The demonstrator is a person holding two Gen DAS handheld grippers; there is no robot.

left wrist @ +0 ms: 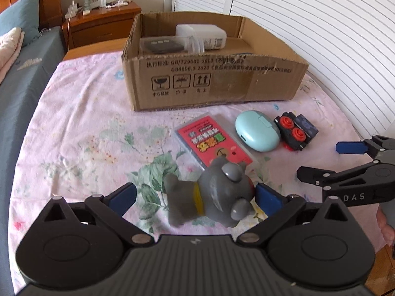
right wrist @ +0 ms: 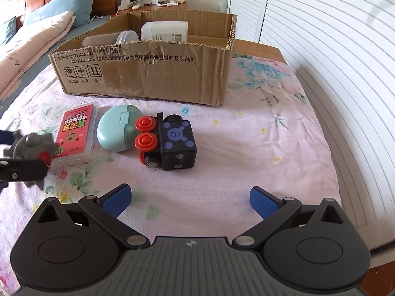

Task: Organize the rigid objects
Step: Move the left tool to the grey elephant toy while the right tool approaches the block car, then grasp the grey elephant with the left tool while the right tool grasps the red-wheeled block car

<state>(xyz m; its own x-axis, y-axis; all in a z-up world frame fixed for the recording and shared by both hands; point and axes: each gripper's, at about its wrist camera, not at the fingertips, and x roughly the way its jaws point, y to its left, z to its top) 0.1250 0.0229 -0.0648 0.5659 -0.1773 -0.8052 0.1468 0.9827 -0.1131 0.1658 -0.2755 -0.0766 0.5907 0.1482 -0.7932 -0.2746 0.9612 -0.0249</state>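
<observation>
A grey toy figure (left wrist: pixel 214 194) lies on the floral sheet between the wide-open fingers of my left gripper (left wrist: pixel 195 194); its head touches or nearly touches the right pad. It also shows in the right wrist view (right wrist: pixel 29 148). Behind it lie a red card box (left wrist: pixel 213 140), a mint oval case (left wrist: pixel 256 130) and a black toy train with red wheels (left wrist: pixel 295 132). My right gripper (right wrist: pixel 190 197) is open and empty, short of the train (right wrist: pixel 170 140). An open cardboard box (left wrist: pixel 212 83) stands behind.
The cardboard box holds a white charger (left wrist: pixel 201 35), a dark device (left wrist: pixel 163 44) and clear plastic items. A bed with pillows lies to the left (right wrist: pixel 37 37). A wooden nightstand (left wrist: pixel 103 22) stands behind. White louvred doors (right wrist: pixel 321 49) are on the right.
</observation>
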